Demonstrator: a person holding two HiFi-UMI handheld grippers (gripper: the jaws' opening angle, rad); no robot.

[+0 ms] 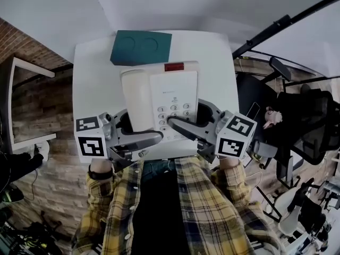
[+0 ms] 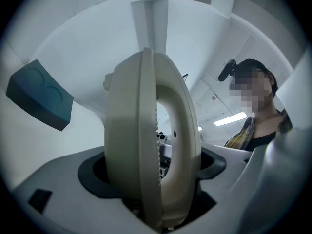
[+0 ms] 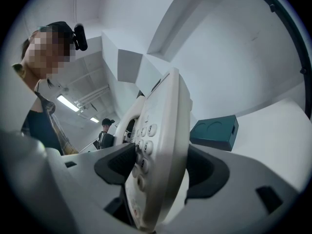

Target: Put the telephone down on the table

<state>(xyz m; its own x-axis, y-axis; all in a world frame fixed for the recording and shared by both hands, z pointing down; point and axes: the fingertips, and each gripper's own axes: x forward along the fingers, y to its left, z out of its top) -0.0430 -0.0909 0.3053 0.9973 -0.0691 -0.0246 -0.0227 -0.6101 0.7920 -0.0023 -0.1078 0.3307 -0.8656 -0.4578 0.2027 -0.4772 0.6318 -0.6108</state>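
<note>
A cream desk telephone (image 1: 159, 102) with its handset on the left and a keypad on the right is held over the near part of the white table (image 1: 215, 52). My left gripper (image 1: 139, 137) is shut on its handset side; in the left gripper view the telephone (image 2: 146, 130) fills the gap between the jaws of the left gripper (image 2: 153, 172). At the keypad side my right gripper (image 1: 186, 127) is shut on the edge; the right gripper view has the telephone (image 3: 158, 140) edge-on inside the right gripper (image 3: 158, 172). One jaw of each gripper lies under the telephone.
A teal box (image 1: 141, 48) with two round dents lies at the table's far edge, also in view as the teal box (image 2: 39, 94) and the teal box (image 3: 214, 130). Black office chairs (image 1: 297, 121) stand right of the table. A white shelf (image 1: 26, 105) is at the left.
</note>
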